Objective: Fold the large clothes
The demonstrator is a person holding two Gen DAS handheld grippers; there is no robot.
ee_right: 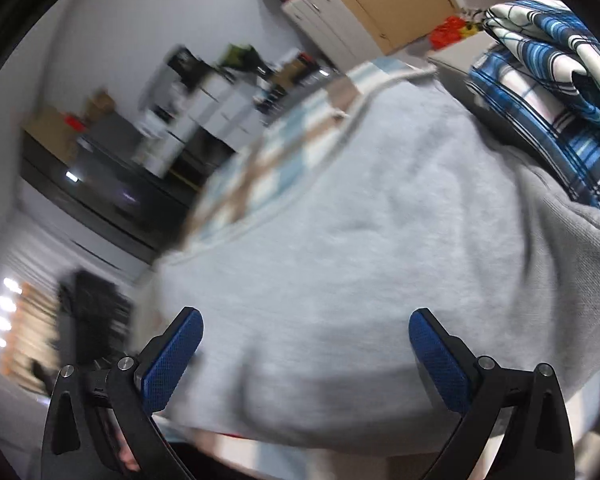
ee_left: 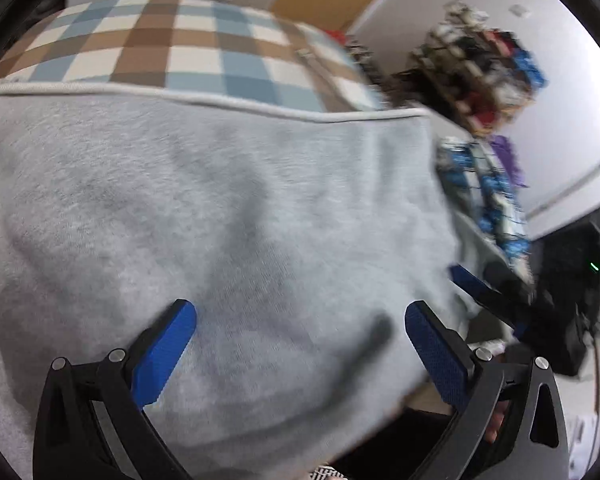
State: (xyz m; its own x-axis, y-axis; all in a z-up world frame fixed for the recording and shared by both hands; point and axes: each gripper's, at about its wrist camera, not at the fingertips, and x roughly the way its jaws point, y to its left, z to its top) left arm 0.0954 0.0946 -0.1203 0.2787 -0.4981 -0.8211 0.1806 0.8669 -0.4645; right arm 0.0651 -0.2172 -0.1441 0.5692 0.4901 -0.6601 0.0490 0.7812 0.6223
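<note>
A large light grey fleece garment (ee_left: 228,216) lies spread over a checked blue, brown and white cover (ee_left: 188,44), its pale hem running across the far side. My left gripper (ee_left: 300,316) hovers over its near part, open, with blue pads wide apart and only cloth below. The other gripper's blue finger (ee_left: 472,284) shows at the garment's right edge. In the right wrist view the same grey garment (ee_right: 380,240) fills the middle, and my right gripper (ee_right: 306,322) stands open above its near fold, nothing pinched.
A stack of folded blue, white and black patterned cloth (ee_right: 552,92) lies at the right of the garment. Cluttered shelves (ee_left: 480,72) stand by a white wall. Cardboard boxes (ee_right: 384,4) and dark furniture (ee_right: 112,200) sit further off.
</note>
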